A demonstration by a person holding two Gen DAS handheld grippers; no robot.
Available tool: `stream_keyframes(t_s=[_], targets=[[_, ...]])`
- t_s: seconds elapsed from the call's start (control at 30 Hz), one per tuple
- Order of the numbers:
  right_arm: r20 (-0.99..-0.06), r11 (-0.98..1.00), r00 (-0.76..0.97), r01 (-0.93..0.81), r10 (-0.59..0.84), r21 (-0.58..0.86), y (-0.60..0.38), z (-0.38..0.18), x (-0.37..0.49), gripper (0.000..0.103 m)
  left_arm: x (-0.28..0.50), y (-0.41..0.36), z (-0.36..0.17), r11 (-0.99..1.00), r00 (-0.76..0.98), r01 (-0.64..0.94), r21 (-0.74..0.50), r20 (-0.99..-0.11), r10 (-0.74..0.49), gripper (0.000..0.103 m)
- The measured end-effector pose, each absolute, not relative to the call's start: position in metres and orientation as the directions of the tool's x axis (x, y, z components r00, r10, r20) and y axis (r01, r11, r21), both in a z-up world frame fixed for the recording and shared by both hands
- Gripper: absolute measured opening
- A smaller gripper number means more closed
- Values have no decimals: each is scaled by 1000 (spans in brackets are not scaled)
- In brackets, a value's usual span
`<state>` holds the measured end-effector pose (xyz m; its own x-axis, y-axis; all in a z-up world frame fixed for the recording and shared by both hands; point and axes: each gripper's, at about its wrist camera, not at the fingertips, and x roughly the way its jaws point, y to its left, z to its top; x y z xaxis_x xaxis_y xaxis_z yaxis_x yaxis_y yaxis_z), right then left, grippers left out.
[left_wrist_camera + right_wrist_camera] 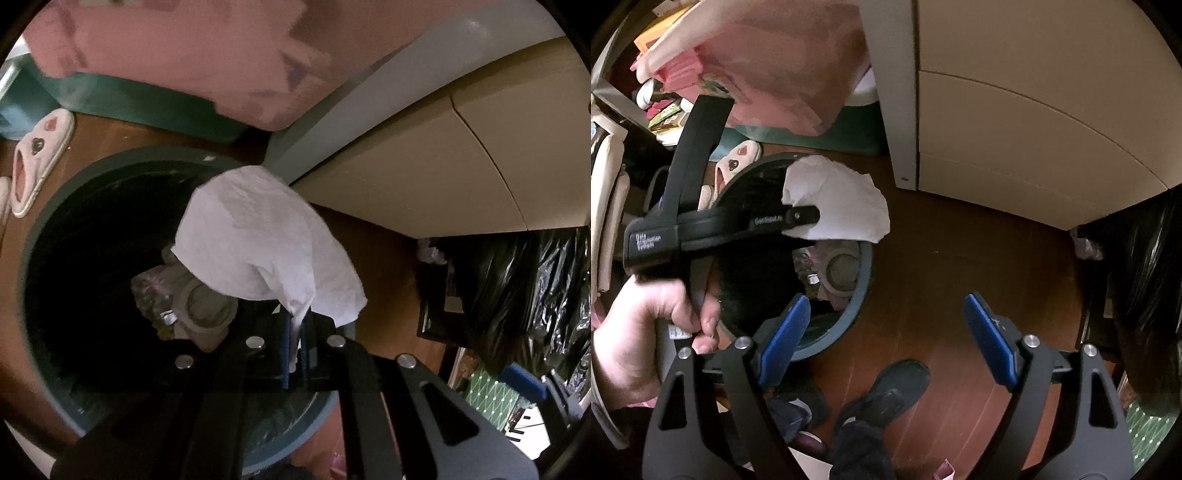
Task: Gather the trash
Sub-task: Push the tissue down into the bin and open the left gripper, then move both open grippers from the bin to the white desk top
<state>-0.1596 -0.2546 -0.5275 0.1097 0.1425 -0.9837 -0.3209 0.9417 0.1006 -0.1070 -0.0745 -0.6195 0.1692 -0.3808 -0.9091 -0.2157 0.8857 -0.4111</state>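
A crumpled white paper sheet (266, 240) hangs from my left gripper (295, 345), whose blue pads are shut on its lower corner. It is held above the open mouth of a round dark trash bin (37, 240) on the wooden floor. Trash lies at the bin's bottom (195, 306). In the right wrist view the left gripper (812, 216), held by a hand (646, 332), pinches the paper (849, 206) over the bin's rim (862, 291). My right gripper (886, 332) points down at the floor beside the bin, open, with nothing between its fingers (786, 332).
Pink slippers (37, 158) lie left of the bin. A teal box (147, 107) under pink cloth (184, 55) stands behind it. A white cabinet (1034, 129) is to the right, with a black plastic bag (524, 295) beside it. The person's dark-slippered foot (894, 387) stands near the bin.
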Motion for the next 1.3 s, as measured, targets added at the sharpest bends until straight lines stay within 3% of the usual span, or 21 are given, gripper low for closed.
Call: stream_keyframes(t_s=[0.5, 0.6, 0.7, 0.73, 0.83, 1.0, 1.3], targets=[[-982, 922, 86, -366, 169, 127, -218, -509, -163, 86, -148, -37, -617, 930, 53, -246, -274, -962, -269, 5], [-983, 921, 83, -371, 163, 121, -216, -508, -163, 86, -150, -34, -621, 943, 26, -230, -242, -970, -243, 15], [-984, 924, 85, -366, 157, 115, -216, -506, -163, 86, -149, -33, -618, 952, 29, -211, -223, -975, -221, 59], [-984, 925, 85, -363, 154, 113, -215, -506, -163, 86, -148, -34, -613, 956, 44, -196, -218, -976, -213, 62], [-985, 928, 84, -355, 147, 108, -217, -501, -164, 86, -147, -39, -607, 964, 34, -165, -207, -978, -204, 68], [-987, 941, 87, -323, 137, 102, -226, -479, -161, 86, -149, -40, -585, 970, 23, -139, -199, -980, -197, 68], [-987, 962, 120, -262, 110, 76, -236, -396, -156, 86, -163, -45, -483, 976, 29, -86, -200, -980, -198, 73]])
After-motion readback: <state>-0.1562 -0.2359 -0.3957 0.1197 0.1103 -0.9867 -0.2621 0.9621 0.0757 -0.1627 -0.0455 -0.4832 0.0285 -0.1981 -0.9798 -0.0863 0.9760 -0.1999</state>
